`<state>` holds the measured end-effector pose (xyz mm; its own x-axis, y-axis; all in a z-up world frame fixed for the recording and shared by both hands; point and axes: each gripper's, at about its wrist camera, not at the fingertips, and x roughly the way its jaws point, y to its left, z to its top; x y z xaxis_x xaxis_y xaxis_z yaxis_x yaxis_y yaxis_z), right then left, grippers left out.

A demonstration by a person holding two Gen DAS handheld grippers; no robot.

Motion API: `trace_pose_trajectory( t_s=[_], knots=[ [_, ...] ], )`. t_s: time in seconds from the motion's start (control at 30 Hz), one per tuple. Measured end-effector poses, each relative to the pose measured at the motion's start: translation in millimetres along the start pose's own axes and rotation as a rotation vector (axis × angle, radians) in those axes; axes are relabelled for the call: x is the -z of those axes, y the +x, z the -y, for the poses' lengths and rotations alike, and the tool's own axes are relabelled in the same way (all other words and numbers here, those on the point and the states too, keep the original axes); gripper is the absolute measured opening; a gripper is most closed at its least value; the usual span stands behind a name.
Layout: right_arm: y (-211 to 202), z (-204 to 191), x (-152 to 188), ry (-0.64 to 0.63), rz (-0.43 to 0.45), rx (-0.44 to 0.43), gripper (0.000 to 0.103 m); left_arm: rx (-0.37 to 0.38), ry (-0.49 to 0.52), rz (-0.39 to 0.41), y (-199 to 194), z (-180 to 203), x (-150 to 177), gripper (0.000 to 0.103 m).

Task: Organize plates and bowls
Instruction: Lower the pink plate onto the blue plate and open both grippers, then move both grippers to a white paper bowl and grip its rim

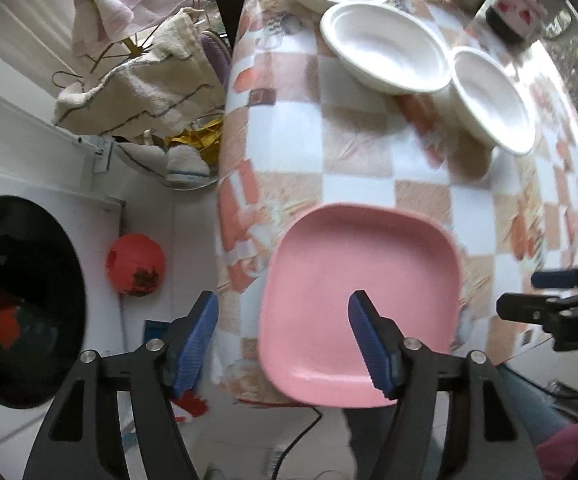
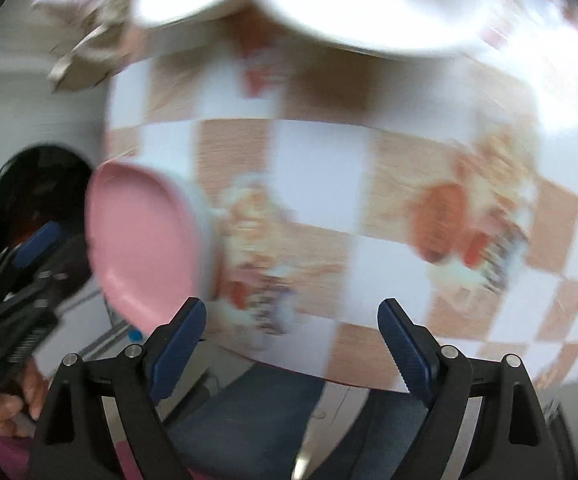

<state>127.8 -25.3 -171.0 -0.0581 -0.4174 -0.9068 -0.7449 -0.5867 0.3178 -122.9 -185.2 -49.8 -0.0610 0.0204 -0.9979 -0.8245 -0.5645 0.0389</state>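
Pink plate (image 1: 363,304) flat on tabletop (image 1: 353,152), lower centre; three white bowls (image 1: 385,46) upper right. I see left hand-held gripper (image 1: 283,342) and right hand-held gripper (image 2: 292,344) both spread, empty.

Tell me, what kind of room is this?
Probably a home kitchen or laundry corner: a white front-loading washing machine, towels heaped on a wire drying rack, and a table under a checked orange-and-white cloth.
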Motion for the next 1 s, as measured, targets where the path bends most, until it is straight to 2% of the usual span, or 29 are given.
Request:
trace_pose_trajectory(
  t_s=[0.2, 0.4, 0.53, 0.7, 0.87, 1.0],
  knots=[
    [-12, 62, 15, 0.170, 0.011, 0.016, 0.089, 0.092, 0.040, 0.020, -10, 37, -24, 0.073],
    [-43, 94, 5, 0.190, 0.086, 0.043, 0.089, 0.173, 0.027, 0.016, -15, 81, -61, 0.073],
    [-69, 104, -23, 0.122, 0.150, 0.082, 0.089, 0.209, -0.082, -0.007, -10, 97, -83, 0.073],
    [-97, 96, -75, 0.045, 0.186, 0.117, 0.089, 0.218, -0.287, -0.042, 8, 102, -102, 0.073],
    [-105, 91, -128, -0.055, 0.208, 0.149, 0.089, 0.198, -0.419, -0.069, 33, 111, -113, 0.073],
    [-102, 85, -156, -0.121, 0.210, 0.157, 0.089, 0.165, -0.501, -0.089, 52, 115, -118, 0.073]
  ],
)
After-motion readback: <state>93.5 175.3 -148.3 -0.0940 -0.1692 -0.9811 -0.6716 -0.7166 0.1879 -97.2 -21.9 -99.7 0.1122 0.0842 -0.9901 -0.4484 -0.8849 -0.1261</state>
